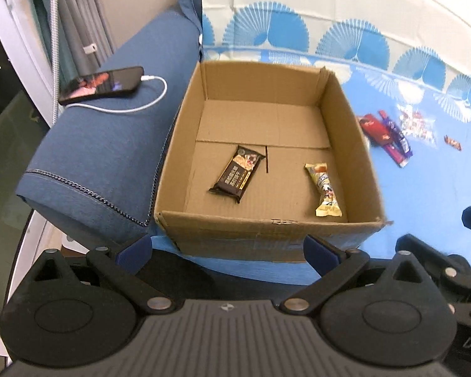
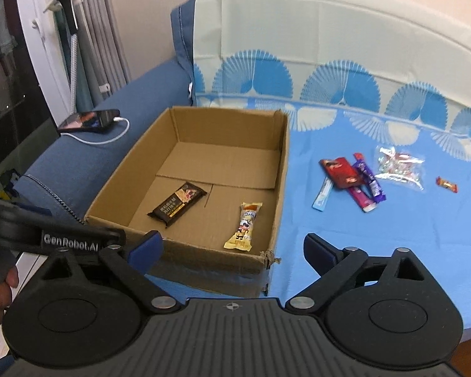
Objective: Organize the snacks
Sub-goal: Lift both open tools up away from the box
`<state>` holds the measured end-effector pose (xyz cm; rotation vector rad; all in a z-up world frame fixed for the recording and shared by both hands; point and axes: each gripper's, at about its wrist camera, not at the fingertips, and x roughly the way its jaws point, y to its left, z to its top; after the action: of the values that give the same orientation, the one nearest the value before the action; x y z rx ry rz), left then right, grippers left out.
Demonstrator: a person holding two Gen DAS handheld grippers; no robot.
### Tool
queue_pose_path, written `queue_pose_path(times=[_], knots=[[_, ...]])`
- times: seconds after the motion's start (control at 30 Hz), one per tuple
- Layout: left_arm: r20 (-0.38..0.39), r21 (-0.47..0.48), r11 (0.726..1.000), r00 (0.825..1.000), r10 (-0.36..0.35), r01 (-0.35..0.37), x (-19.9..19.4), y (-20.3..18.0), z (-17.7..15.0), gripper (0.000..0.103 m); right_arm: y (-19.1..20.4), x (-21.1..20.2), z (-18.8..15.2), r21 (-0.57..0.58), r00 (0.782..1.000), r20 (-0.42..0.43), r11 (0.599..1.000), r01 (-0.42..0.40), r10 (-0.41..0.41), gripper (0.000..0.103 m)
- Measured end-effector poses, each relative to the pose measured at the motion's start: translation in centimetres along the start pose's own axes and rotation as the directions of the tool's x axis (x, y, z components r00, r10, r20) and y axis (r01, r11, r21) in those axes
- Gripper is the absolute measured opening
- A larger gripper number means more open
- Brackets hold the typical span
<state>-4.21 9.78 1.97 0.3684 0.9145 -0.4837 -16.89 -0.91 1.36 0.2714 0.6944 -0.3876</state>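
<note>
Left claw (image 1: 229, 251) wide open, empty

A phone (image 1: 102, 85) is lying on the blue sofa arm (image 1: 110, 144) at the far left, its screen glowing, with a white cable (image 1: 147, 100) plugged into its right end and looping back across the fabric. A blue sheet (image 2: 376, 235) with pale fan patterns is covering the seat and running up the backrest. Grey curtains (image 2: 94, 47) are hanging at the far left, beside a white frame (image 2: 47, 62) and a dark window (image 2: 3, 100).
</note>
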Motion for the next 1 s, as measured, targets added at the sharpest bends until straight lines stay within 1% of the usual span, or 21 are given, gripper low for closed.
queue_pose_path(times=[0.2,0.33,0.57,1.0], knots=[[0.049,0.028,1.0,0.999,0.005,-0.006,-2.2,-0.9,-0.8,0.103,-0.3,-2.3,-0.6,0.012,0.999,0.051,1.0,0.006,-0.006,0.099],[0.072,0.022,1.0,0.997,0.015,-0.016,-3.1,-0.7,-1.0,0.103,-0.3,-3.1,-0.8,0.01,0.998,0.069,1.0,0.004,-0.004,0.099],[0.078,0.029,0.999,0.997,0.015,-0.017,-3.5,-0.8,-1.2,0.103,-0.1,-3.5,-0.9,0.007,0.997,0.083,1.0,-0.001,0.0,0.099],[0.061,0.048,0.998,0.998,0.026,-0.029,-2.8,-1.4,-0.9,0.103,-0.5,-3.0,-1.0,0.014,0.997,0.07,1.0,-0.014,0.013,0.1]])
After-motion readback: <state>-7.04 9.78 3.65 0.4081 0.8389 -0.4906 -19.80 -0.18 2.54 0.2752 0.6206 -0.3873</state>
